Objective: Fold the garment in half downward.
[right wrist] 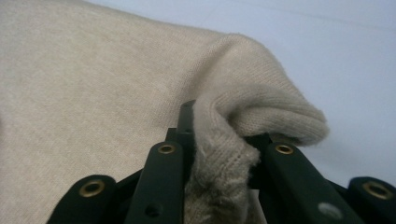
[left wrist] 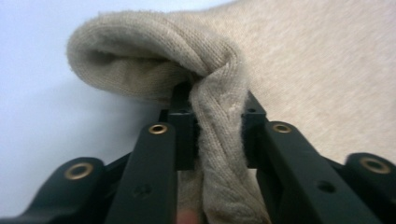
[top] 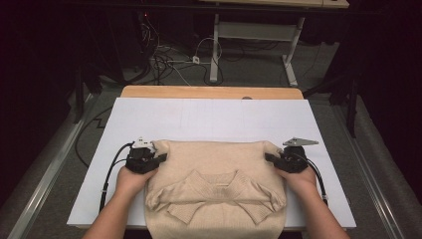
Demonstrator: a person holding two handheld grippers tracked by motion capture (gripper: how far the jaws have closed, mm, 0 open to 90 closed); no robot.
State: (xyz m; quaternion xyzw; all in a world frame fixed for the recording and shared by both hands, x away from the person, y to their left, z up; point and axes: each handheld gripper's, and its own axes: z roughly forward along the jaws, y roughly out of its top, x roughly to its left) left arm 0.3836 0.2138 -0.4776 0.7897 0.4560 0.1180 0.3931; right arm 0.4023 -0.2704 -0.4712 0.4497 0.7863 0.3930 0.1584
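A beige knit sweater [top: 214, 189] lies on the white table sheet [top: 209, 119], its sleeves folded across its front and its near end hanging over the table's front edge. My left gripper [top: 160, 158] is shut on the sweater's far left corner; in the left gripper view a thick fold of knit [left wrist: 219, 135] is pinched between the jaws. At the far right corner my right gripper [top: 270, 158] is shut on the sweater too, and the right gripper view shows bunched fabric [right wrist: 224, 154] squeezed between its jaws. A hand holds each gripper.
The white sheet covers a wooden table [top: 211, 91] whose far edge shows as a bare strip. Bare sheet lies beyond the sweater. On the floor behind are cables [top: 169, 59] and a white desk frame [top: 249, 35].
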